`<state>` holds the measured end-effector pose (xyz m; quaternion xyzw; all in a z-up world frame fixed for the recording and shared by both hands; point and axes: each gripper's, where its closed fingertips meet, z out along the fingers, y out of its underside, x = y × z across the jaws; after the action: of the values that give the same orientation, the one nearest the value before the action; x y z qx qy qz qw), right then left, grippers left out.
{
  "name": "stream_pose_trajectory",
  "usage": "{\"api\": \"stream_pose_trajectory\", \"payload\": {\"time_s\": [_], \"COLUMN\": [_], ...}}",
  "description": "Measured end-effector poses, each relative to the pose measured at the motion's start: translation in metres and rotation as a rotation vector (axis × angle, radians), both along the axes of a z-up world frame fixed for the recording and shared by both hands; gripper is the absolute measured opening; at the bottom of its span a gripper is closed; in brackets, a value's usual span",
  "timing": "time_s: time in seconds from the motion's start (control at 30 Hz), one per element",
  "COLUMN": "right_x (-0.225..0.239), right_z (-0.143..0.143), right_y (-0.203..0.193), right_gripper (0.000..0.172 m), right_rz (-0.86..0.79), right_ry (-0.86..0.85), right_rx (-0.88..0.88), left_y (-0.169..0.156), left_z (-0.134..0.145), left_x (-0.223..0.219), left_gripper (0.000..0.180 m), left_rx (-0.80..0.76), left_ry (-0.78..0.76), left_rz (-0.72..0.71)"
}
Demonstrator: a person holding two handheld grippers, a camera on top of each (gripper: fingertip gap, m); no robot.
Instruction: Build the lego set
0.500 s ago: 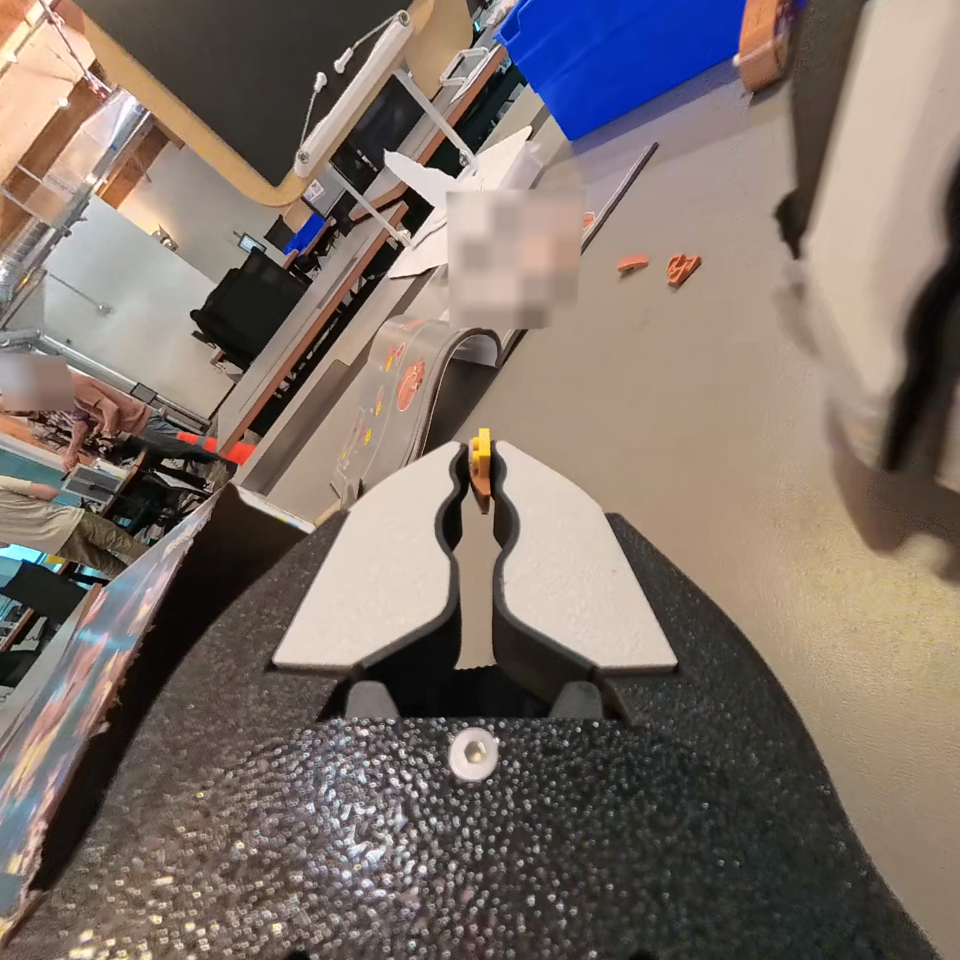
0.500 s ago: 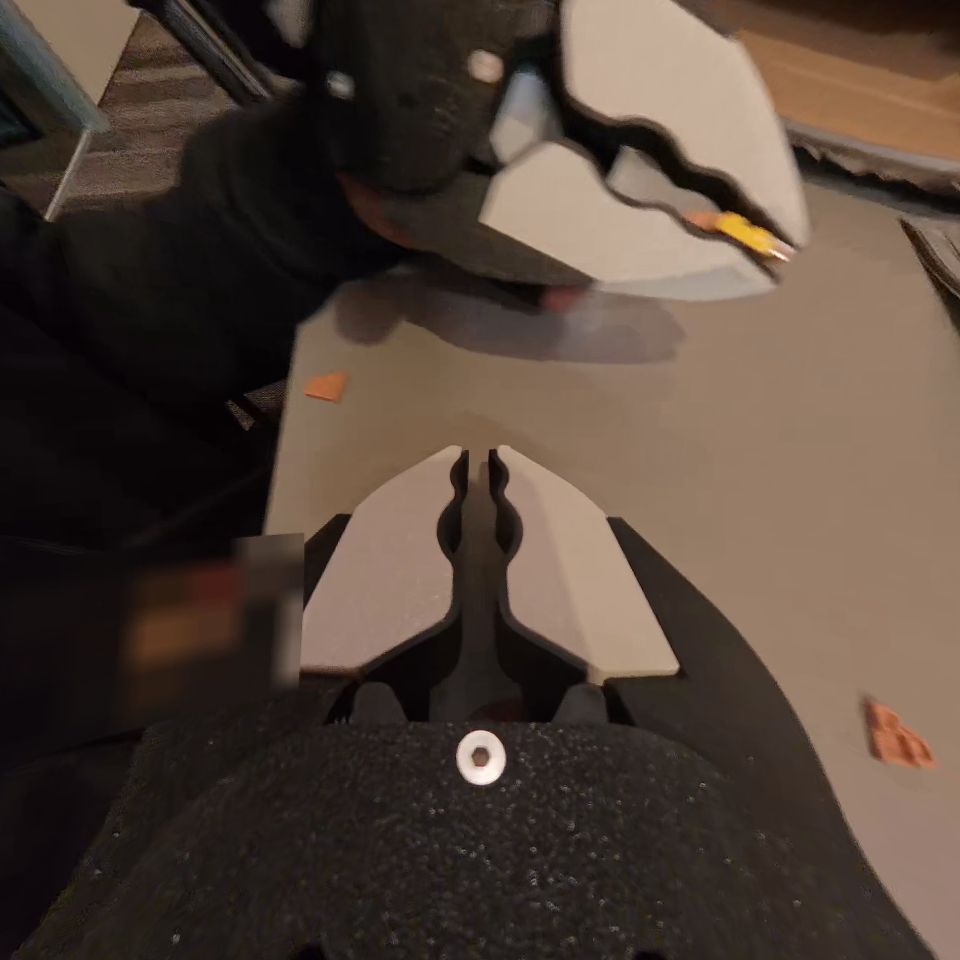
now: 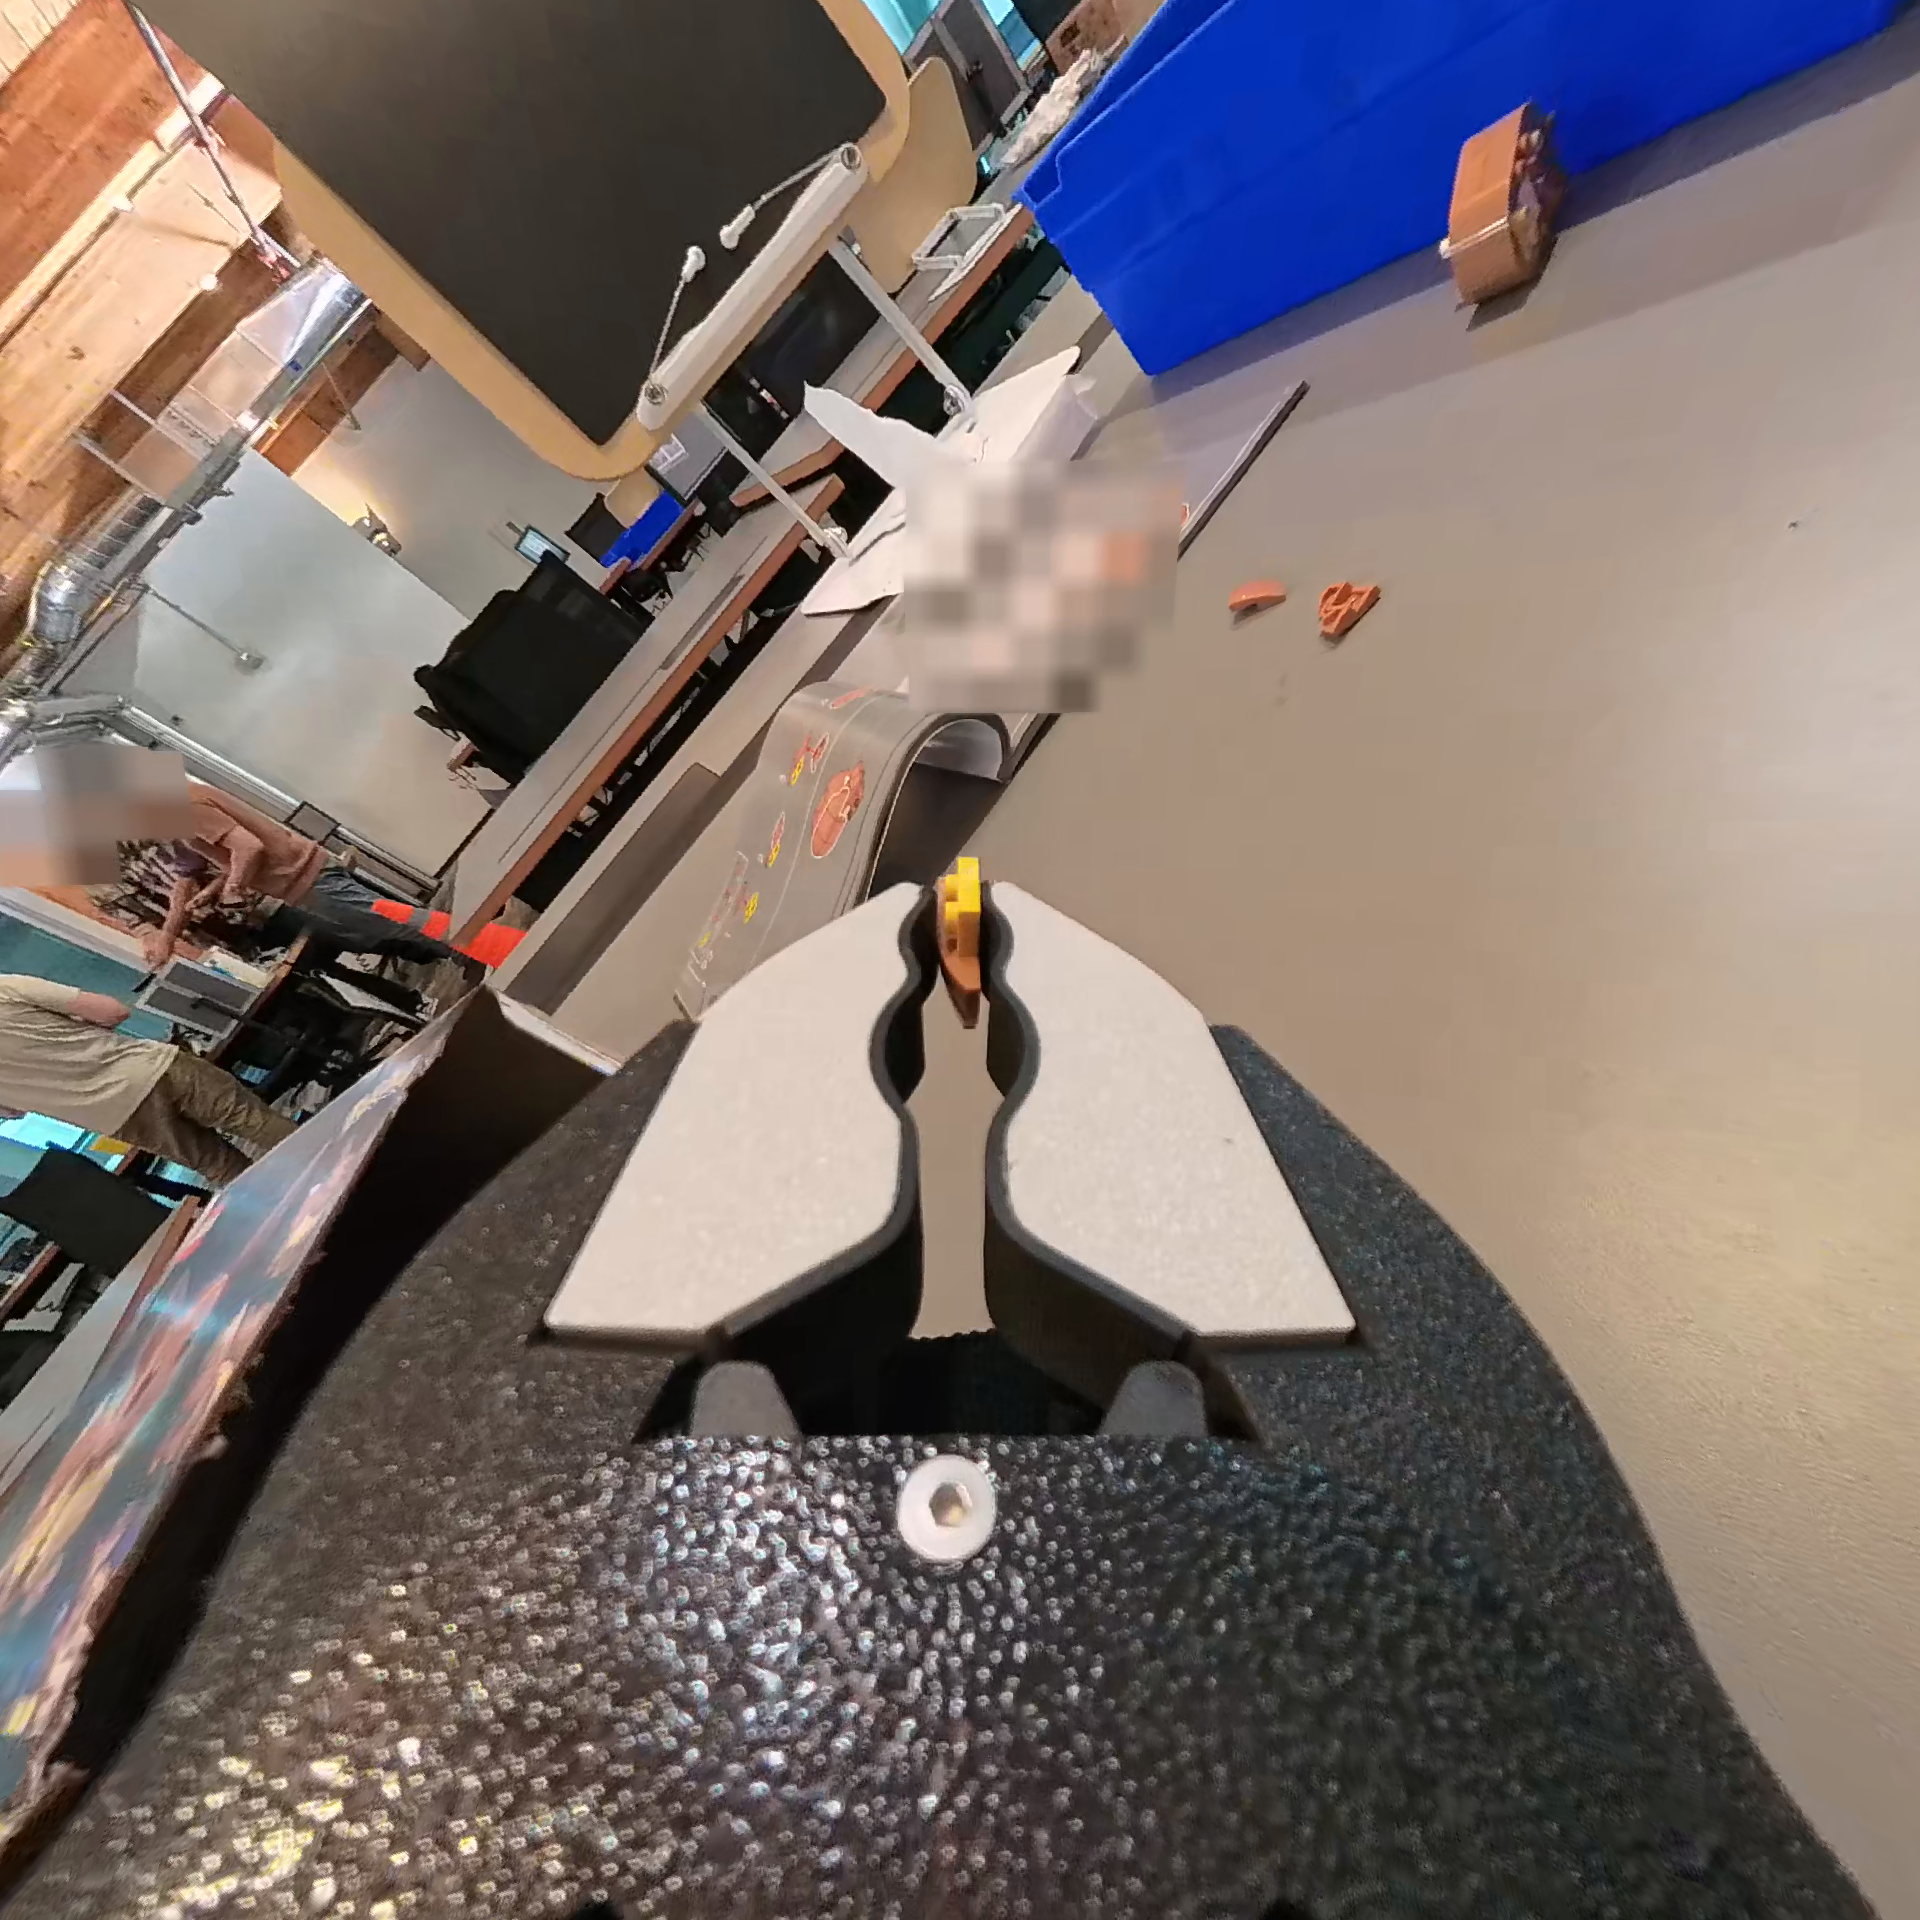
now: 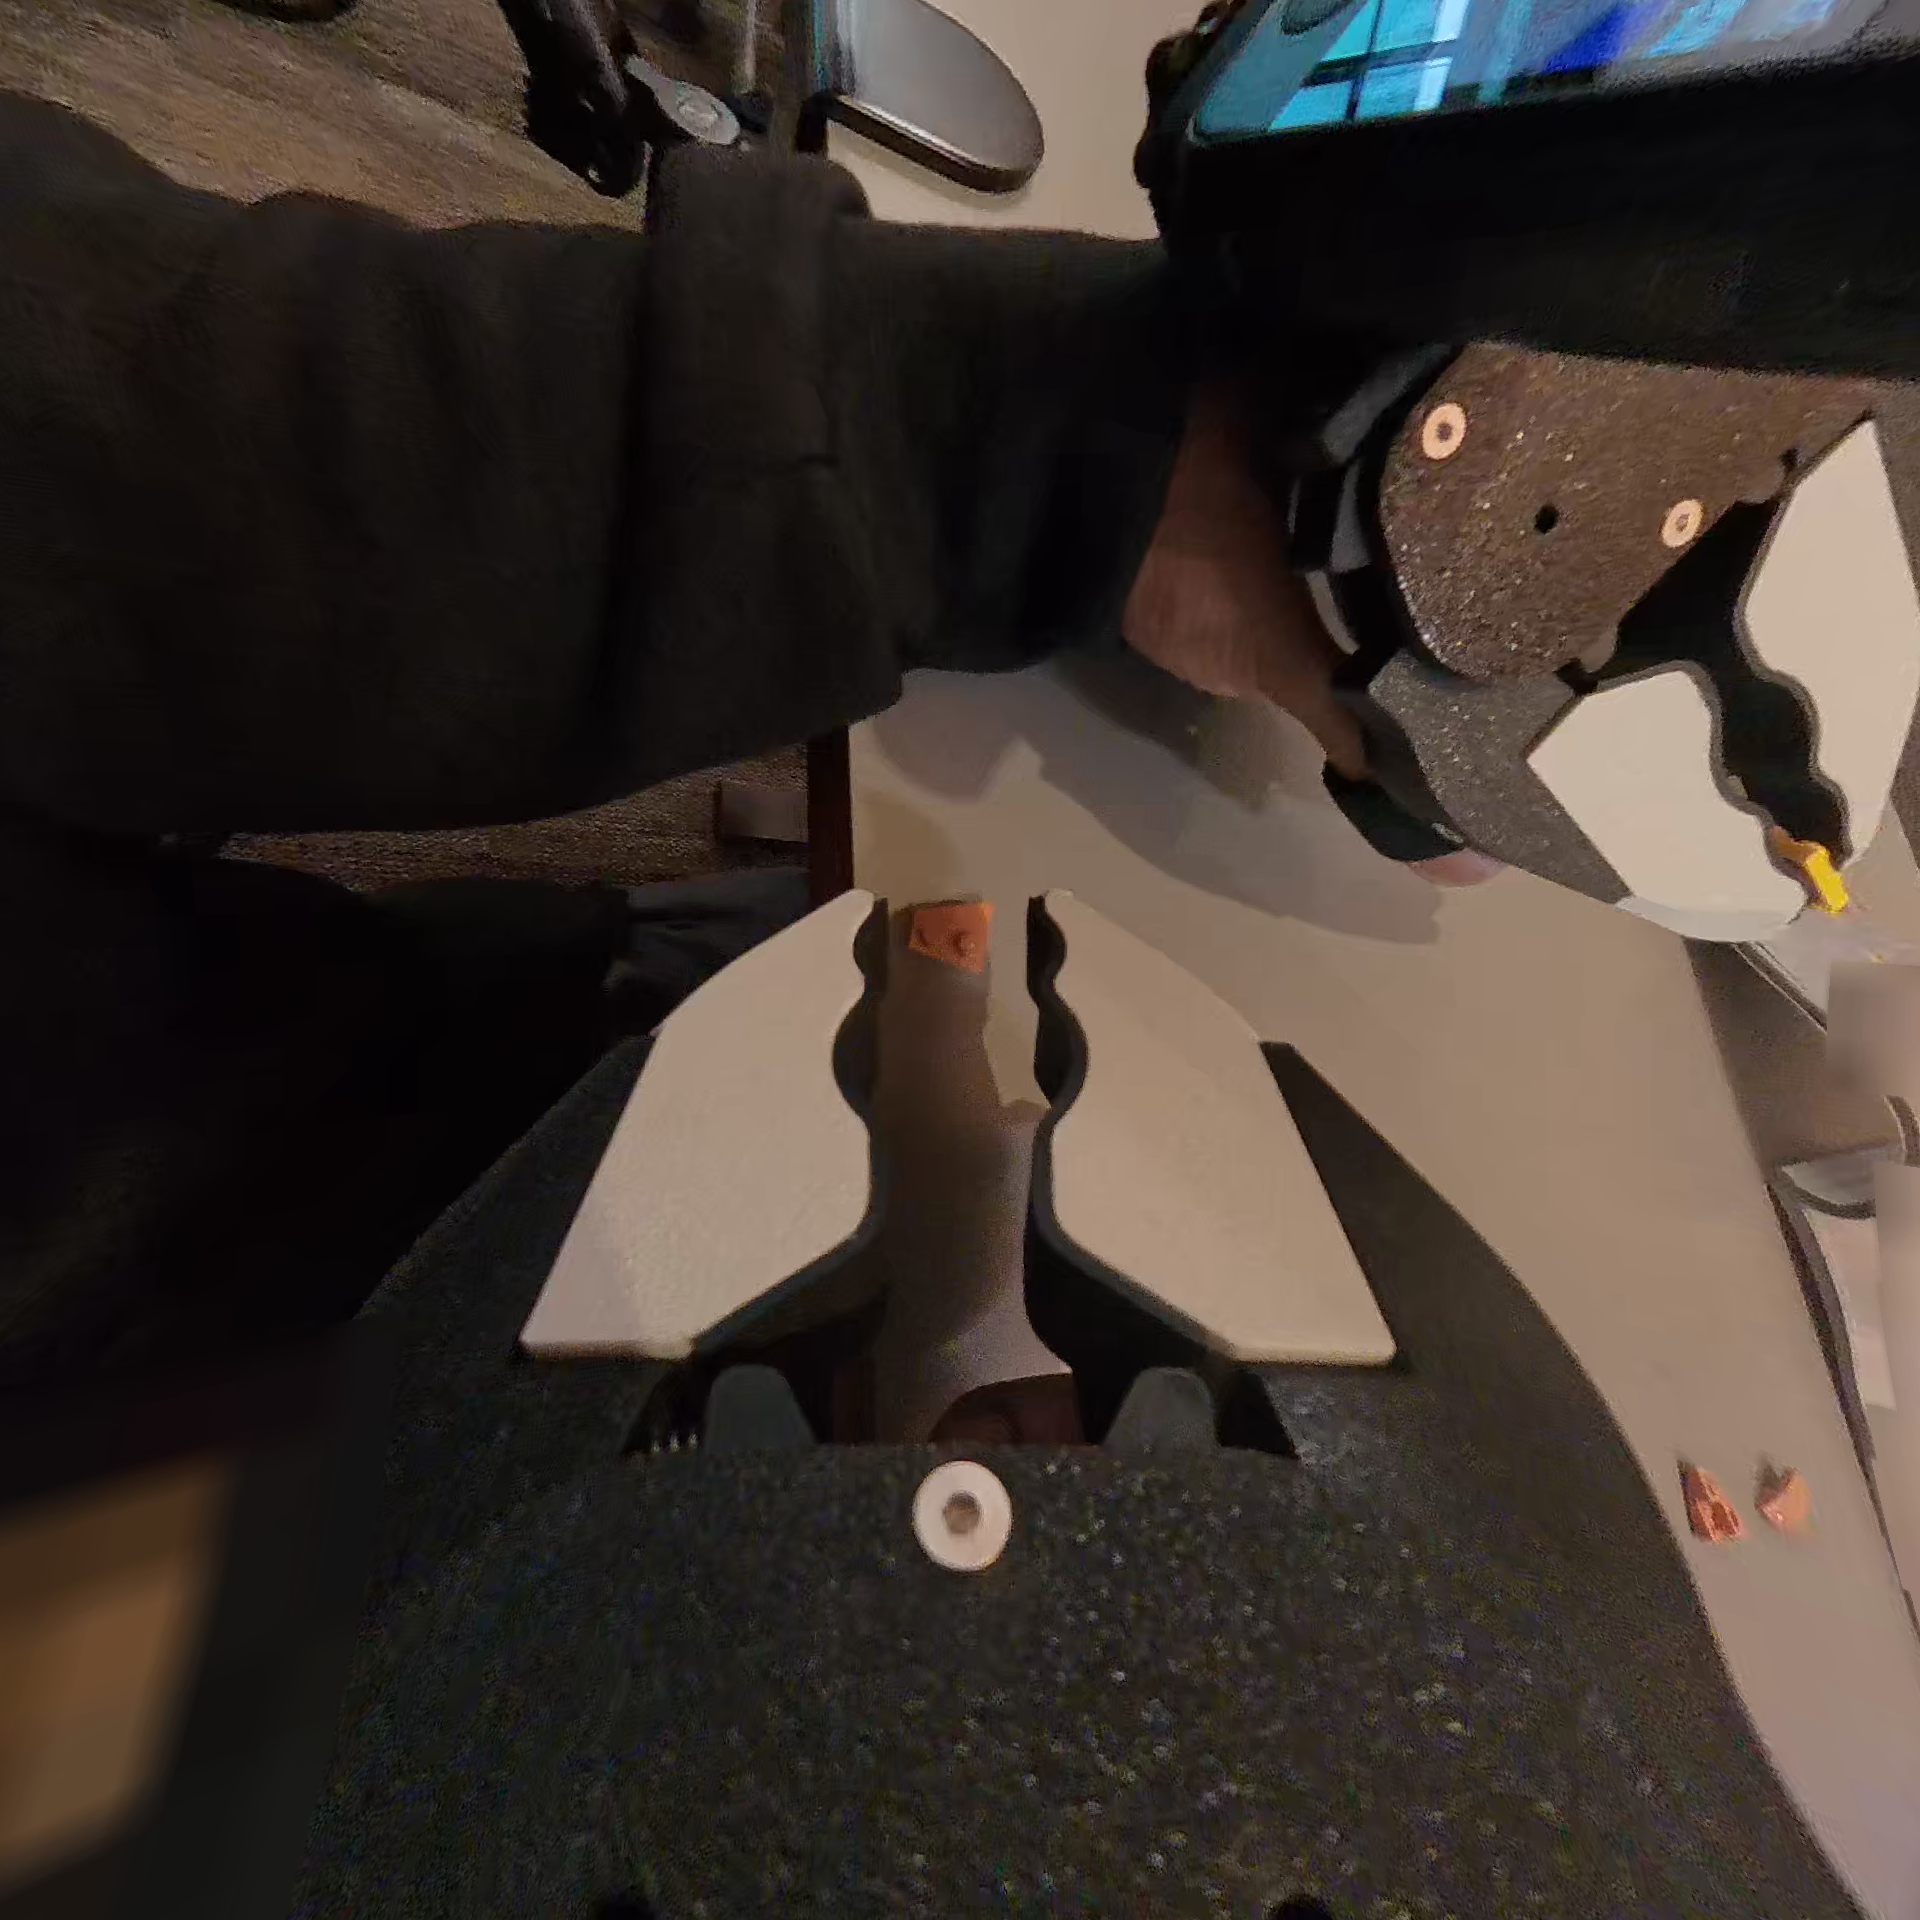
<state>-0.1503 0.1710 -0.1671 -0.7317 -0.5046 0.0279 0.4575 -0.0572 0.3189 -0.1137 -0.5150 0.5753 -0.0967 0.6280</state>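
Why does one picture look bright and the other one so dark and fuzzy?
Left wrist view: daylight, sharp gray table, glittery glare on the black claw body, straight edges bent by the wide lens. Right wrist view: dim, a black sleeve fills it, soft shadows on the table, blurry edges.

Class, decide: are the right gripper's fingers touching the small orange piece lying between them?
Apart. The right wrist view shows clear gaps between the orange piece and both fingers.

Both wrist views low over grey table (image 3: 1558,935), sharing left claw (image 4: 1813,868)
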Motion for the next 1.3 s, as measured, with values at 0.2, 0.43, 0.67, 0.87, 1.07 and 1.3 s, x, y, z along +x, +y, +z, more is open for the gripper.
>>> {"api": "stream_pose_trajectory", "payload": {"time_s": [0.2, 0.43, 0.67, 0.87, 1.07, 1.3], "right_x": [-0.005, -0.003, 0.000, 0.001, 0.004, 0.008], "right_z": [-0.008, -0.016, -0.021, -0.018, -0.015, -0.013], "right_y": [0.001, -0.003, 0.002, -0.005, -0.012, -0.014], "right_gripper": [0.025, 0.029, 0.035, 0.023, 0.011, 0.007], "right_rz": [-0.074, -0.149, -0.153, -0.107, -0.083, -0.075], "right_ry": [-0.133, -0.234, -0.248, -0.294, -0.336, -0.284], "right_rx": [0.087, 0.056, -0.003, 0.052, 0.140, 0.154], "left_y": [-0.004, -0.005, -0.005, -0.007, -0.008, -0.010], "left_z": [-0.003, -0.008, -0.004, -0.004, -0.001, -0.003], "left_x": [-0.008, -0.010, -0.012, -0.013, -0.015, -0.014], "left_gripper": [0.006, 0.006, 0.006, 0.006, 0.006, 0.006], "left_rx": [-0.003, 0.041, 0.035, 0.044, 0.038, 0.047], "left_ry": [-0.007, 0.026, -0.002, 0.001, -0.019, -0.006], "left_rz": [0.015, 0.037, 0.030, 0.025, 0.022, 0.020]}}
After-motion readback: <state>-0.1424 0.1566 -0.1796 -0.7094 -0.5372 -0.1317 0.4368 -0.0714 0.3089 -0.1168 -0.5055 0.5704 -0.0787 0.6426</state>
